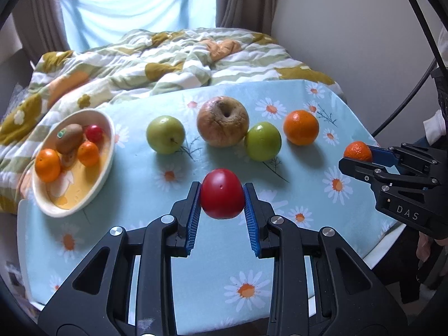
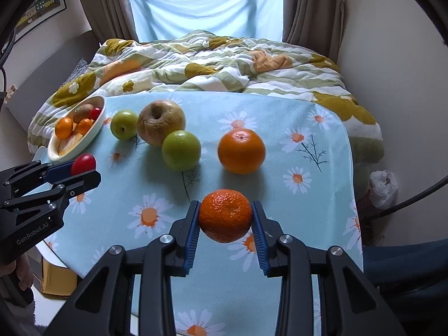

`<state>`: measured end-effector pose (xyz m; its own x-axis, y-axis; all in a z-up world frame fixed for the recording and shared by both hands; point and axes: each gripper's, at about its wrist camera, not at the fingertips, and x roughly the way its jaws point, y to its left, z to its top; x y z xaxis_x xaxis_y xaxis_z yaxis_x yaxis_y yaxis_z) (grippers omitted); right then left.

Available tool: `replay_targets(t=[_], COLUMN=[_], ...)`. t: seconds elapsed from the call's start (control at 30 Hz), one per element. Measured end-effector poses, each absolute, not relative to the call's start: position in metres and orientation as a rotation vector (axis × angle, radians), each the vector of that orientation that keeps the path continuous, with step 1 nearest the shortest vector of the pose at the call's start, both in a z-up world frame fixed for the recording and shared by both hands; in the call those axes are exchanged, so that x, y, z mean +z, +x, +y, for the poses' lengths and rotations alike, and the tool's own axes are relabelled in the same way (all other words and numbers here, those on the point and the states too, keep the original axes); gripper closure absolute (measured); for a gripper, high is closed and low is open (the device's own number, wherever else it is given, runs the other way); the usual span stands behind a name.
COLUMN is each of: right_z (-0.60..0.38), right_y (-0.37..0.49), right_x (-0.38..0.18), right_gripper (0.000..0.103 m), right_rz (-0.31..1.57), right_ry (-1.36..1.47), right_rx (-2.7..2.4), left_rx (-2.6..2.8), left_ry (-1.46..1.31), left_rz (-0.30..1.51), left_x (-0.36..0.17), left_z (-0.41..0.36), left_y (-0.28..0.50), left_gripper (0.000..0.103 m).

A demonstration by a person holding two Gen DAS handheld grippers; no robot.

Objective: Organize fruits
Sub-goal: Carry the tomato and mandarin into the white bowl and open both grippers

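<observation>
My left gripper (image 1: 222, 196) is shut on a red tomato (image 1: 222, 197) and holds it above the table's front; it shows in the right wrist view (image 2: 84, 168) too. My right gripper (image 2: 225, 215) is shut on a bumpy mandarin (image 2: 225, 215), seen at the right in the left wrist view (image 1: 358, 151). On the daisy tablecloth (image 1: 140, 184) lie two green apples (image 1: 165, 134) (image 1: 262, 141), a wrinkled brown apple (image 1: 222, 121) and a smooth orange (image 1: 301, 127). A cream oval bowl (image 1: 105, 154) at the left holds a kiwi, two small oranges and a red tomato.
A bed with a rumpled flowered quilt (image 1: 168, 61) lies right behind the table. Curtains and a window are beyond. A wall is at the right. A white plastic bag (image 2: 382, 184) sits on the floor at the right of the table.
</observation>
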<state>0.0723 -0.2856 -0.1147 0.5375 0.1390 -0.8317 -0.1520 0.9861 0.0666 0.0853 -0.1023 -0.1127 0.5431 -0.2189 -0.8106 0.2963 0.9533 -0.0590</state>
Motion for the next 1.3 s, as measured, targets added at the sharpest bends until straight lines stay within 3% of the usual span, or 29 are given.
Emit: replay_targets(t=[0.53, 0.93, 1.3], right_z=[-0.151, -0.064, -0.036], right_y=[0.092, 0.128, 0.146], right_x=[-0.079, -0.095, -0.113], right_gripper=[0.07, 0.07, 0.07], right_rz=[0.967, 0.999, 1.034], right_ry=[-0.008, 0.001, 0.045], right_rx=[0.279, 0.292, 0.224], left_rx=[-0.219, -0.238, -0.347], left_ry=[0.055, 0.051, 0.076], left_rz=[0.935, 0.997, 1.053], left_x=[-0.08, -0.12, -0.157], left_z=[0.043, 0.123, 0.137], left_y=[0.097, 0.14, 0.168], left_gripper=[0.067, 0.067, 0.067])
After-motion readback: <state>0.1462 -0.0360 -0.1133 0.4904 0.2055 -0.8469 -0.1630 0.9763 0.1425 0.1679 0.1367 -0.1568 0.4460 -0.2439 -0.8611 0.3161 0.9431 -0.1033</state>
